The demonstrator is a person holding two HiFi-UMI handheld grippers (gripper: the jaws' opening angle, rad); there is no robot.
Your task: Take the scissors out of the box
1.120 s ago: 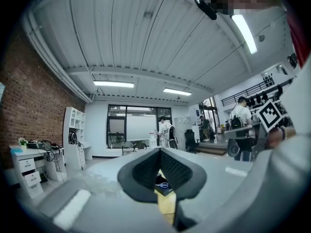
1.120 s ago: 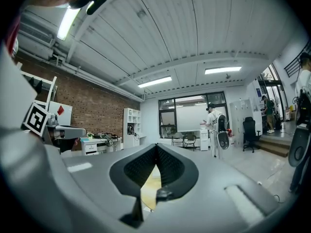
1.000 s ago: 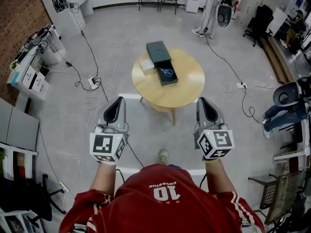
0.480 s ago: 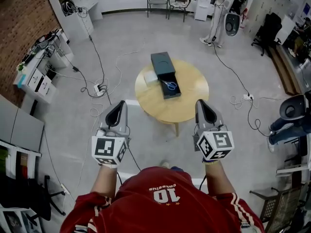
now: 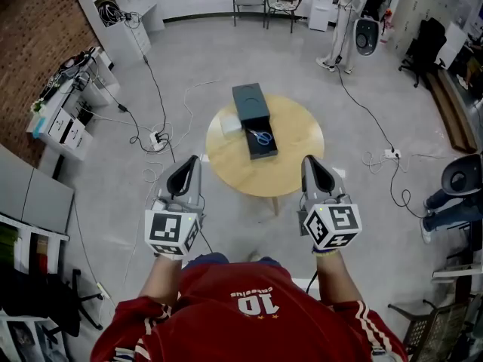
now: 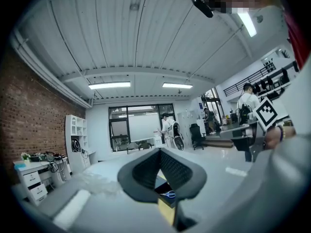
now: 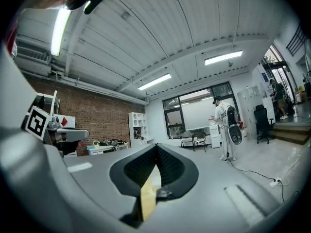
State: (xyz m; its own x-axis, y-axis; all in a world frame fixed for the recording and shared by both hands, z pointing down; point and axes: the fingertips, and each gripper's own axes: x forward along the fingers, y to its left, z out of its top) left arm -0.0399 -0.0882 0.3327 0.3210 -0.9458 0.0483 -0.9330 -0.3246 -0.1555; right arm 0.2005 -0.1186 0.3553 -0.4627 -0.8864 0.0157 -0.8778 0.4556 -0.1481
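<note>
- The blue-handled scissors (image 5: pixel 262 136) lie inside the open dark box (image 5: pixel 250 99) on the round wooden surface (image 5: pixel 294 157).
- The left claw (image 5: pixel 192 161) and right claw (image 5: pixel 309 161) hover level, short of that surface, both pressed together and empty.

Scissors (image 5: pixel 262 136) tiny in box (image 5: pixel 250 100), standing person (image 5: pixel 339 21) cropped at top

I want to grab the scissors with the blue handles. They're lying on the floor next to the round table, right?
Not quite. The scissors do have blue handles, but they are not on the floor. The head view shows them lying inside the open dark box, which sits on top of the round table.
</note>
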